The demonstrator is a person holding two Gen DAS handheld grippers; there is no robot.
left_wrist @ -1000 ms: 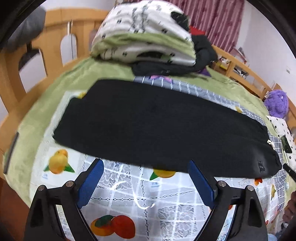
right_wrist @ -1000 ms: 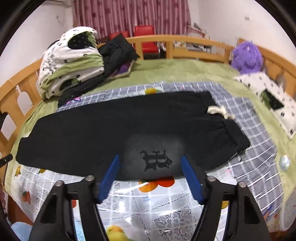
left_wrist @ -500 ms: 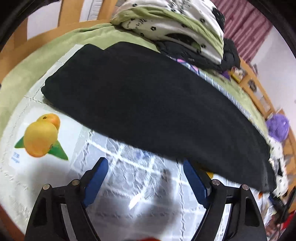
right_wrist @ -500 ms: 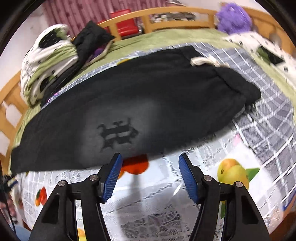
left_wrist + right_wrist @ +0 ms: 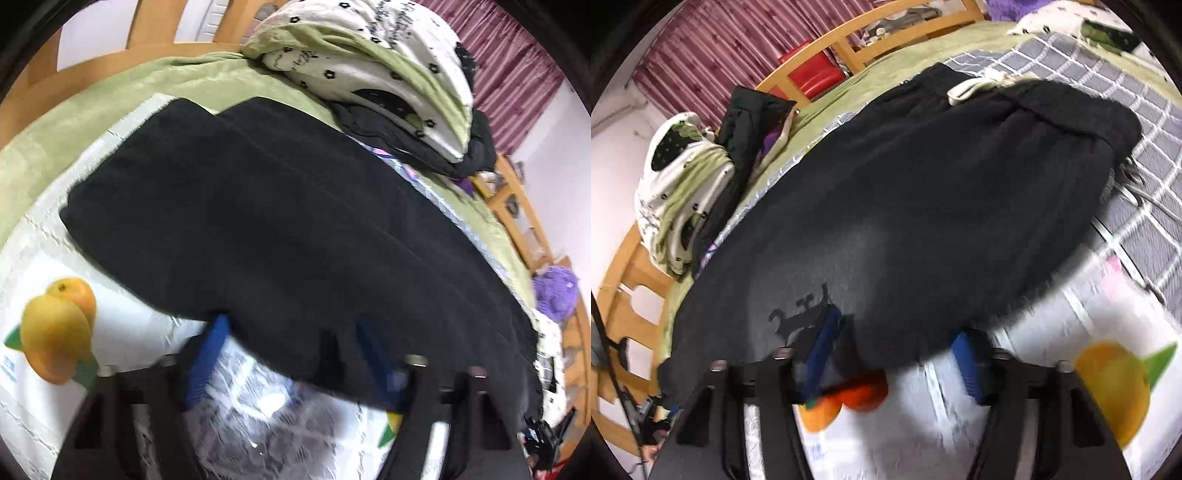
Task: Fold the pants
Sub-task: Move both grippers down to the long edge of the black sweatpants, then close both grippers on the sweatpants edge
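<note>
Lying flat across the bed (image 5: 92, 122), the black pants (image 5: 295, 236) rest on a fruit-printed cover (image 5: 55, 332), with the waistband and white drawstring (image 5: 975, 83) toward the far right in the right wrist view. The left hand-held gripper (image 5: 291, 354) stands wide, its blue pads (image 5: 210, 354) at the pants' near edge by the leg end. The right hand-held gripper (image 5: 894, 354) also stands wide, straddling the near edge beside the dark printed emblem (image 5: 801, 314); folded bedding (image 5: 373, 62) is stacked behind the pants.
</note>
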